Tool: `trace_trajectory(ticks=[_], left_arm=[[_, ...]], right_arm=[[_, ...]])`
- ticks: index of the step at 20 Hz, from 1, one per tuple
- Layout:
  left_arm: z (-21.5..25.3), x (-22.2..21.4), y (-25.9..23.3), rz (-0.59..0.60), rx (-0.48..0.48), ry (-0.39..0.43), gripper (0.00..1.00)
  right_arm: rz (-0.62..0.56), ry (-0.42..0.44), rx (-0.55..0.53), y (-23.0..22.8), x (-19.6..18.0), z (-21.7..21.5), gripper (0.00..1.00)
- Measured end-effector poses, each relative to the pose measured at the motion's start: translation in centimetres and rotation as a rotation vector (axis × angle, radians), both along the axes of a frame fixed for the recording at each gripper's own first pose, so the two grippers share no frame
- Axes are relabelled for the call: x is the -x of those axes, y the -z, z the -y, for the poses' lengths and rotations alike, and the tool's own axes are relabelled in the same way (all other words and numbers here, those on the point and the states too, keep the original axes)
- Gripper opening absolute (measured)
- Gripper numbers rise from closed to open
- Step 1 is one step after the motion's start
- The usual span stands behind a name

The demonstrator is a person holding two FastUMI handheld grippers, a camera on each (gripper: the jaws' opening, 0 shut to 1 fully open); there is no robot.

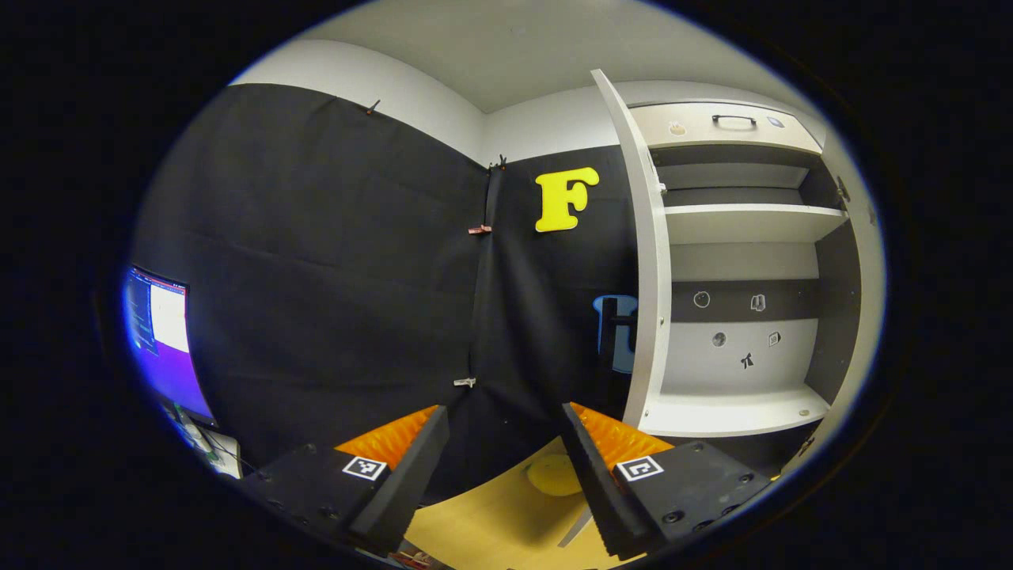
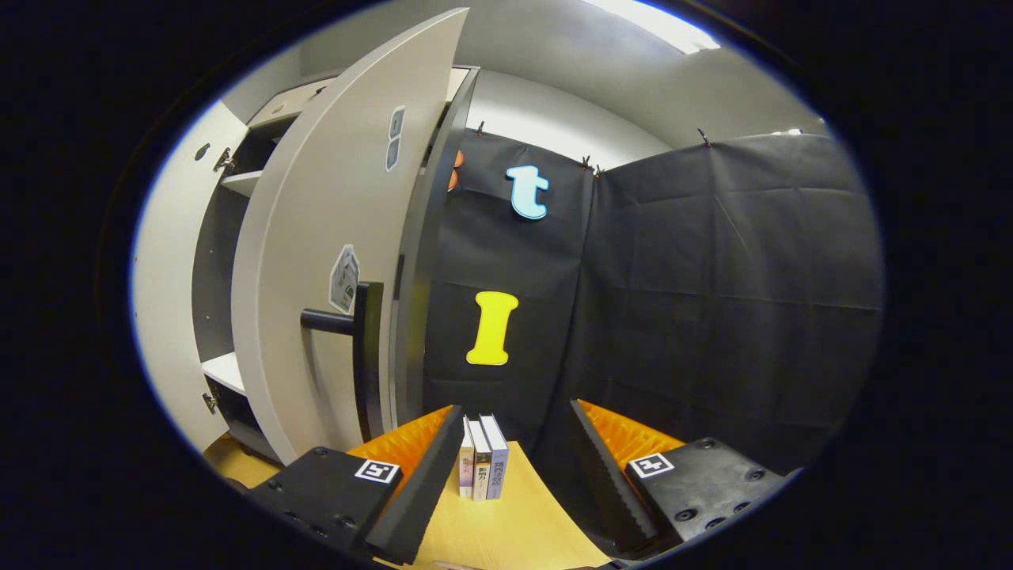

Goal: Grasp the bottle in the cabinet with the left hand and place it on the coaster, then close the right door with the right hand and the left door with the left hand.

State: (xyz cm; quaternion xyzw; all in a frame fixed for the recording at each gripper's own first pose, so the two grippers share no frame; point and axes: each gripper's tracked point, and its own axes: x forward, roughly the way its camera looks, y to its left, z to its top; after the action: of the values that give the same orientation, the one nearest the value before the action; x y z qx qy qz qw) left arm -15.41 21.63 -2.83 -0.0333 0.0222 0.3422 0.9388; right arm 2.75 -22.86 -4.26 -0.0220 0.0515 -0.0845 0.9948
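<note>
In the left gripper view, a lit screen [image 1: 162, 336] is seen at nine o'clock against the black cloth wall [image 1: 332, 261]. The left gripper [image 1: 502, 443] is shown at six o'clock with its fingers spread wide apart and nothing held between them. Past its tips, a round yellow coaster [image 1: 552, 475] is seen lying on the wooden table [image 1: 491, 526], and no bottle is seen on it. At two to three o'clock the cabinet [image 1: 744, 277] is seen with its left door [image 1: 645, 261] swung out, edge-on to the camera. A drawer with a dark handle [image 1: 733, 120] is seen at the top, a shelf [image 1: 748, 222] below it, and the bottom board [image 1: 732, 412] lower down; where the bottle is cannot be told from these shelves

In the right gripper view, the cabinet's inner wall [image 2: 170, 293] is seen at nine o'clock, and the right door [image 2: 332, 261] is shown partly open at ten o'clock, with a dark handle [image 2: 352, 324] standing out from it. The right gripper [image 2: 514, 443] is shown at six o'clock, also wide open and empty. Three books [image 2: 483, 467] are seen standing upright on the table between its fingers, farther off and untouched
</note>
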Motion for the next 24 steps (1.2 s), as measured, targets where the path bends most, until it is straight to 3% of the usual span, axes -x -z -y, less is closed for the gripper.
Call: trace_trajectory(ticks=[4, 9, 11, 12, 18, 24], left_arm=[[-0.2, -1.5, -0.2, -0.01, -0.02, 0.009, 0.89], [-2.3, -2.7, -0.2, -0.01, -0.027, 0.046, 0.89], [-3.4, -3.3, -0.4, 0.0, -0.023, 0.06, 0.94], [-3.9, -3.6, -0.5, 0.005, -0.02, 0.071, 0.89], [-6.0, -4.5, -0.6, 0.01, -0.042, 0.138, 0.89], [-6.8, -6.5, 0.1, 0.015, -0.01, 0.244, 0.89]], right_arm=[[-0.038, 0.034, -0.051, 0.4, 0.5, -0.5, 0.83], [-0.032, 0.109, -0.016, 0.0, 1.1, -1.2, 0.8], [-0.043, 0.089, -0.034, -0.1, 1.4, -3.3, 0.8], [-0.046, 0.074, -0.042, 0.0, 1.6, -4.9, 0.8], [-0.054, 0.01, -0.052, -0.2, 1.3, -11.7, 0.79], [-0.001, -0.016, -0.038, -2.5, 2.9, -16.1, 0.93]])
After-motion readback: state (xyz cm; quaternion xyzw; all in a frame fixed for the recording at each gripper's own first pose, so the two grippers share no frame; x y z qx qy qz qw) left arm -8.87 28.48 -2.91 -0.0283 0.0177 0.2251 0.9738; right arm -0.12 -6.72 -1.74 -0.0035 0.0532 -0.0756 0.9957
